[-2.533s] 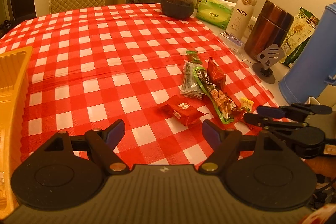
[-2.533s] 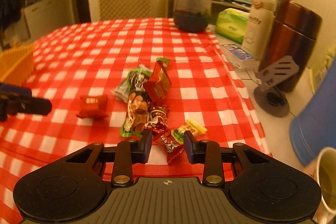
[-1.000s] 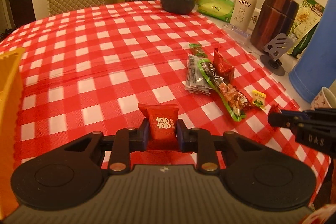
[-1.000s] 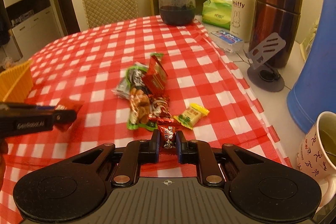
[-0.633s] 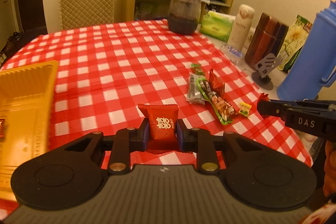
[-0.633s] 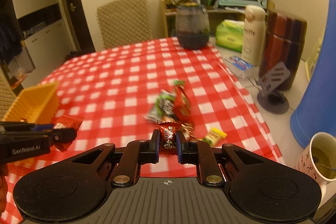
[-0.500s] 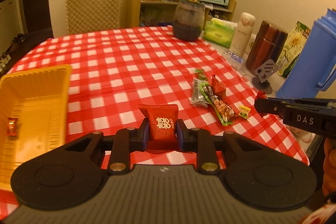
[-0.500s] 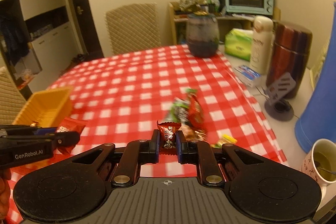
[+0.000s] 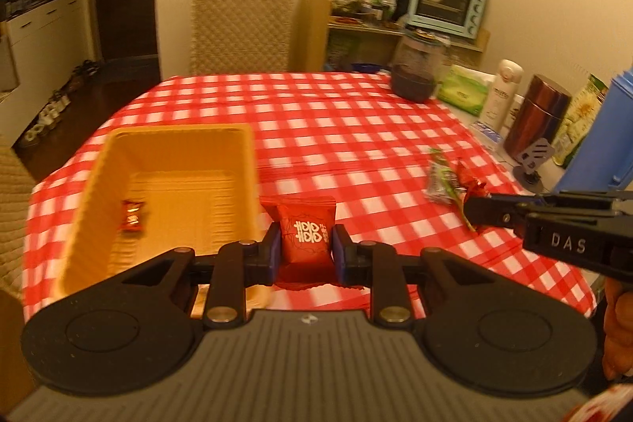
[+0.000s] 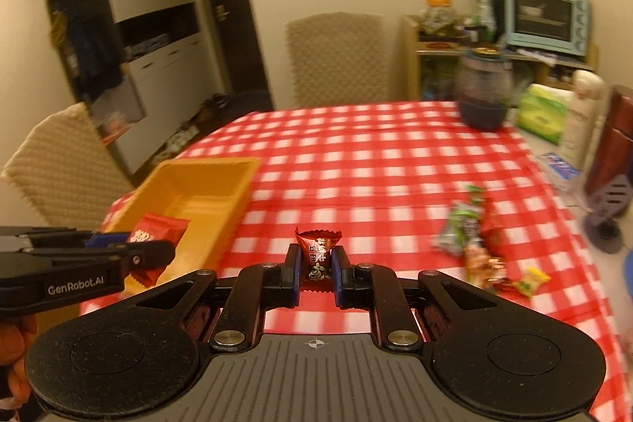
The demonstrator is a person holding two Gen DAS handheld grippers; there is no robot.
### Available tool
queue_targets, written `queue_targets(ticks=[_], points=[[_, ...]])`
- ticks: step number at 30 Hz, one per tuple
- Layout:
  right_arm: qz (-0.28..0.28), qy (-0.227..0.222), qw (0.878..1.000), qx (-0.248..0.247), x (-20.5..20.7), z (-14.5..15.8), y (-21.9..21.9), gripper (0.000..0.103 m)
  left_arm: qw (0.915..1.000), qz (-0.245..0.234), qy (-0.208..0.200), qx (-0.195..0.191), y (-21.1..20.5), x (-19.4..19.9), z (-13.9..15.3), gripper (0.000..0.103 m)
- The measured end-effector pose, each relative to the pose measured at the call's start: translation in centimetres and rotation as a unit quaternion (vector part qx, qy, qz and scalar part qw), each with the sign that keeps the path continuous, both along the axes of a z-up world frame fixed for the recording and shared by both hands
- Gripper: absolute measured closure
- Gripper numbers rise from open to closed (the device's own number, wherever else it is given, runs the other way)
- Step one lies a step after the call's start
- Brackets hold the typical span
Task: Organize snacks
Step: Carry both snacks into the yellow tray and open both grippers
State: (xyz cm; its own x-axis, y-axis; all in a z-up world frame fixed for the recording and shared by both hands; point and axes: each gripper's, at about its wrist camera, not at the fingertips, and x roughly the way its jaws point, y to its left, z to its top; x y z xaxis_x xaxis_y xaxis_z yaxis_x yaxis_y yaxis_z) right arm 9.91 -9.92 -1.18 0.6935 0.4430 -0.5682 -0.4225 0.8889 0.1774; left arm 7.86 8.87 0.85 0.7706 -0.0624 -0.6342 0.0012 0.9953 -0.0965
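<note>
My left gripper (image 9: 306,248) is shut on a red snack packet (image 9: 306,238) with white characters, held above the table just right of the yellow basket (image 9: 237,161). One small red candy (image 9: 131,216) lies inside the basket. My right gripper (image 10: 314,269) is shut on a small dark-red wrapped candy (image 10: 318,254) and hangs over the checked cloth. In the right wrist view the left gripper (image 10: 158,252) shows at the left with its red packet (image 10: 156,230) beside the basket (image 10: 241,180). The right gripper (image 9: 472,212) enters the left wrist view from the right.
A loose heap of snack packets (image 10: 470,236) and a yellow candy (image 10: 530,281) lie on the red checked tablecloth (image 9: 348,121). A dark jar (image 9: 415,74), tissue pack, white flask, brown canister and blue jug (image 9: 601,137) line the far right. Two woven chairs stand by the table.
Both grippers have risen and swung left with their snacks still held. The yellow basket has come fully into view and the snack heap has slid off to the right.
</note>
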Motion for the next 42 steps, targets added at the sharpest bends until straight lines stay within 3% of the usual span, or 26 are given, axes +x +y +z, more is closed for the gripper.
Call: queue_targets(ticks=[8, 18, 30, 42], points=[[0.060, 0.013, 0.998, 0.004, 0.1, -0.5, 6.7, 0.087, 0.9989, 0.047, 0.002, 0.005, 6.2, -1.8, 0.4, 0.079], [0.107, 0.028, 0.994, 0.006, 2.3, -1.5, 13.4, 0.087, 0.9973, 0.070, 0.019, 0.015, 11.9, -0.6, -0.9, 0.079], [0.113, 0.058, 0.992, -0.005, 4.9, -4.3, 17.3, 0.087, 0.9975, 0.056, 0.040, 0.018, 13.5, 2.0, -3.4, 0.079], [0.107, 0.078, 0.991, -0.008, 6.3, -6.2, 17.7, 0.087, 0.9973, 0.057, 0.046, 0.011, 14.2, 3.0, -4.7, 0.078]])
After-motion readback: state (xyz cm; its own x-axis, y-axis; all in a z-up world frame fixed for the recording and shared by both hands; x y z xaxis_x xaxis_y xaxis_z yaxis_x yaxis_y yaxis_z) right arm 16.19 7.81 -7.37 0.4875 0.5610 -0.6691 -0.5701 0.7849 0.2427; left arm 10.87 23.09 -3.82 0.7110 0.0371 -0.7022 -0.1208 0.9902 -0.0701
